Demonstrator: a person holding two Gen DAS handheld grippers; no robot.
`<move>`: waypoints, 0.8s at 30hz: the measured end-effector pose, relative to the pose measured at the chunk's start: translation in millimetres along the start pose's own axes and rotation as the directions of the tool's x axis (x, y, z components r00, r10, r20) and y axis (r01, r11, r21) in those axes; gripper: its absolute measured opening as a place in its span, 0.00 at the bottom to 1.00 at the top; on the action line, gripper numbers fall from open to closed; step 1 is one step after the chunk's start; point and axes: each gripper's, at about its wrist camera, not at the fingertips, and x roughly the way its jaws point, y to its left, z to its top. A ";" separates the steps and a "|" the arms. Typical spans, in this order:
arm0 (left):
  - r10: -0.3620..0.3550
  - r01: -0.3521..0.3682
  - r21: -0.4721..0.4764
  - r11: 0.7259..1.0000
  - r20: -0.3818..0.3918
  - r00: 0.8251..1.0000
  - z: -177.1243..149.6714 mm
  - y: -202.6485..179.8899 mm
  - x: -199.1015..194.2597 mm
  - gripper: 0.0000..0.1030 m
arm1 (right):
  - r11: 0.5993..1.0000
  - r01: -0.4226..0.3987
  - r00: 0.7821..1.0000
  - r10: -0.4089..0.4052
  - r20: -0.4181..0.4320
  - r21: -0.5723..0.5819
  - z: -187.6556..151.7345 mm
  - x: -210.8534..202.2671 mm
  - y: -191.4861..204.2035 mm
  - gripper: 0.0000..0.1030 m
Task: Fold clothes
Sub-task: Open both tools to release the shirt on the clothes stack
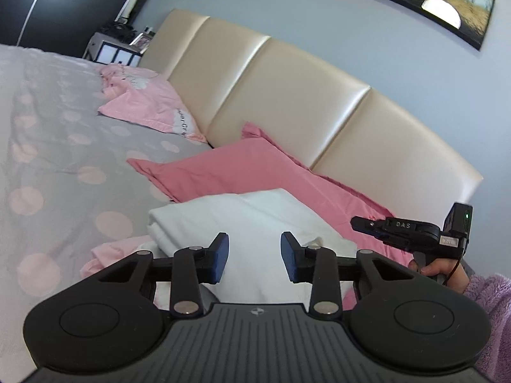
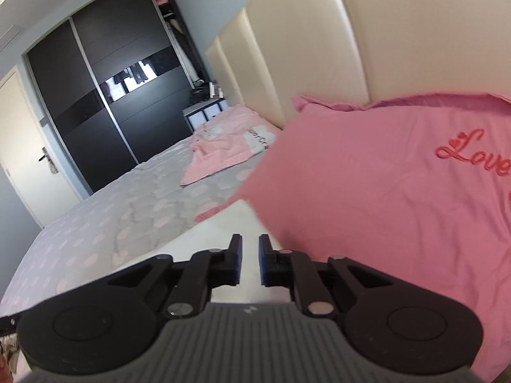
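Left gripper point(image 1: 254, 257) gapes, seemingly empty, over white folded cloth point(image 1: 242, 220).

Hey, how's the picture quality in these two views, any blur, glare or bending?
Left wrist view: sharp, fisheye bends the headboard, glare spot on the framed picture. Right wrist view: motion-blurred, especially the white folded cloth and pink pillow; wardrobe band reflects light.

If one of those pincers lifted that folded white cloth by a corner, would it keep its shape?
Probably not. The white cloth lies in soft stacked layers with rounded edges, so it would likely droop and unfold. It looks thin and light. On the spotted bedspread, a push would likely wrinkle it more than slide it.
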 end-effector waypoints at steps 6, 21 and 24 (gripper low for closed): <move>0.005 -0.002 0.032 0.999 -0.083 0.997 -24.8 -2.1 29.7 0.31 | 0.996 0.087 0.995 -0.085 -0.050 0.021 -31.9 19.1 -12.5 0.07; 0.068 -0.052 0.114 0.992 -0.144 0.987 -40.7 -2.9 50.2 0.20 | 0.989 0.136 0.989 -0.132 -0.069 0.063 -64.8 49.2 -48.6 0.04; 0.053 -0.037 0.131 0.991 -0.120 0.991 -35.7 -7.9 41.2 0.27 | 0.985 0.154 0.988 -0.151 -0.042 0.078 -63.0 41.4 -50.0 0.12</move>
